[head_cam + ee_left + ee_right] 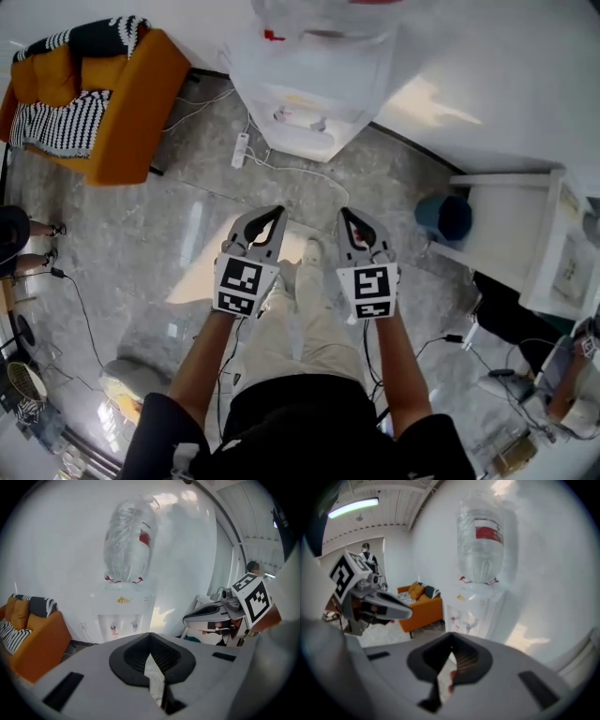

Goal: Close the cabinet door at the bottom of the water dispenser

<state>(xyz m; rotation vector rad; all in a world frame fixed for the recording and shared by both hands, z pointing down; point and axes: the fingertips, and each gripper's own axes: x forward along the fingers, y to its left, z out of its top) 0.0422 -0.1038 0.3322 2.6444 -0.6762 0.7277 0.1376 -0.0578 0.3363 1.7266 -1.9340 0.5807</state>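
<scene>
Both closed, nothing held: left gripper [271, 214] and right gripper [348, 217] are side by side, well short of the water dispenser [309, 103]. It stands upright straight ahead of my tips, front facing me. I judge neither hand clearly nearer. The cabinet door is at its base, below the taps [123, 628]. My own jaws hide it, so I can't tell if it's ajar. Bottle [129, 541] on top of dispenser: clear, water level unreadable. Blue bin [443, 217] right of dispenser: contents not visible.

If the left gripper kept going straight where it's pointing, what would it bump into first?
Probably the water dispenser, low on its front. Nothing shows between it and the left gripper, though it might meet the floor first.
</scene>
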